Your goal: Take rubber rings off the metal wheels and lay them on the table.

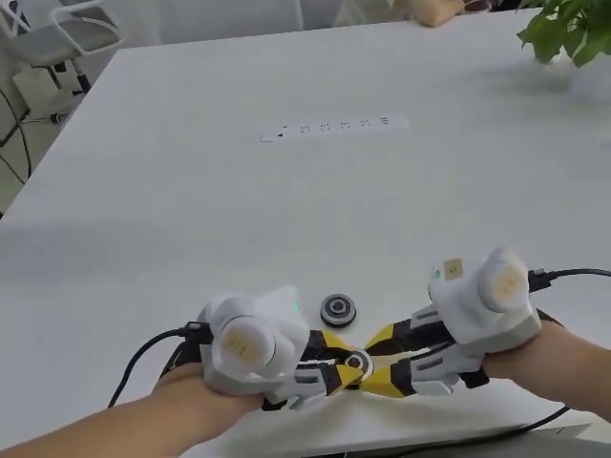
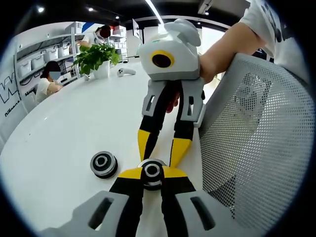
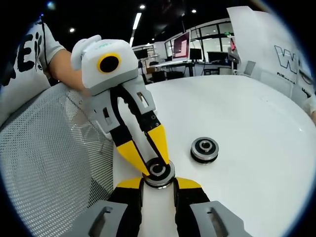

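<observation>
Both the left gripper and right gripper clamp one wheel at lower centre, while the head view adds a power strip above.

The white counter carries one metal wheel lying flat near its front edge, a white power strip well beyond it, and a potted plant at the far right corner
</observation>
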The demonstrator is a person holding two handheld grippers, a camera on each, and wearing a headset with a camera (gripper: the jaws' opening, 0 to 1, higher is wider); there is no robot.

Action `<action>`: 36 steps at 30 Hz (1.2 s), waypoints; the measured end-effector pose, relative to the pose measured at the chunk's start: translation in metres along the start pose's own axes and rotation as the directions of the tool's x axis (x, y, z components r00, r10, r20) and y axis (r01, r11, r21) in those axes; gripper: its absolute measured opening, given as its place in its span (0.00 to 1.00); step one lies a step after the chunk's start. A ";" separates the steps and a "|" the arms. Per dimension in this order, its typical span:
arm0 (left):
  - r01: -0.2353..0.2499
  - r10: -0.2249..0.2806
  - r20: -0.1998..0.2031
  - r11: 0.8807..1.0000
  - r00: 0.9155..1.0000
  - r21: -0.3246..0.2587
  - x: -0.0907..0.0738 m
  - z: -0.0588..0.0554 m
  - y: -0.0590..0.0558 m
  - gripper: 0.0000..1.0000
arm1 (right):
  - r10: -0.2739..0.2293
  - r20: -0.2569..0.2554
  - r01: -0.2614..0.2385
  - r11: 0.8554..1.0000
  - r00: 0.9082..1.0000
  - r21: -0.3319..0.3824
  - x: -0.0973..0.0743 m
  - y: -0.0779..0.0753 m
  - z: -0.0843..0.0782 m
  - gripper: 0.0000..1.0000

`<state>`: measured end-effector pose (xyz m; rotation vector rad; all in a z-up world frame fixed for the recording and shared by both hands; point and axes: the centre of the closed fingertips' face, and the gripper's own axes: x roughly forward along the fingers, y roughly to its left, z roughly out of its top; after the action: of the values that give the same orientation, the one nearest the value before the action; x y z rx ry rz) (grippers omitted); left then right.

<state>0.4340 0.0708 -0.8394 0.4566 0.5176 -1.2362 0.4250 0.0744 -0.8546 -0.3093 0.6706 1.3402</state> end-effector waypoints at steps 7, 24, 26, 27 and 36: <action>-0.001 0.001 0.001 1.000 1.000 -0.001 0.000 -0.001 0.000 0.07 | -0.006 -0.017 0.006 1.000 1.000 -0.013 -0.002 0.000 -0.003 0.17; 0.000 0.000 0.005 1.000 1.000 -0.003 0.000 -0.002 0.000 0.08 | -0.010 -0.027 0.010 1.000 1.000 0.003 -0.005 -0.001 -0.007 0.06; -0.002 0.002 0.004 1.000 1.000 -0.003 0.000 -0.002 0.000 0.08 | -0.010 -0.027 0.011 1.000 1.000 0.027 -0.005 -0.001 -0.008 0.04; -0.002 0.002 0.004 1.000 1.000 -0.002 0.000 -0.002 0.000 0.07 | -0.010 -0.027 0.011 0.999 1.000 0.036 -0.005 -0.001 -0.008 0.03; -0.007 0.007 0.000 1.000 1.000 0.002 -0.001 0.002 -0.004 0.07 | -0.018 -0.001 0.018 0.979 1.000 0.202 -0.008 -0.004 -0.009 0.00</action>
<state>0.4300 0.0697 -0.8374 0.4593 0.5145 -1.2299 0.4263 0.0619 -0.8571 -0.1508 0.7946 1.2430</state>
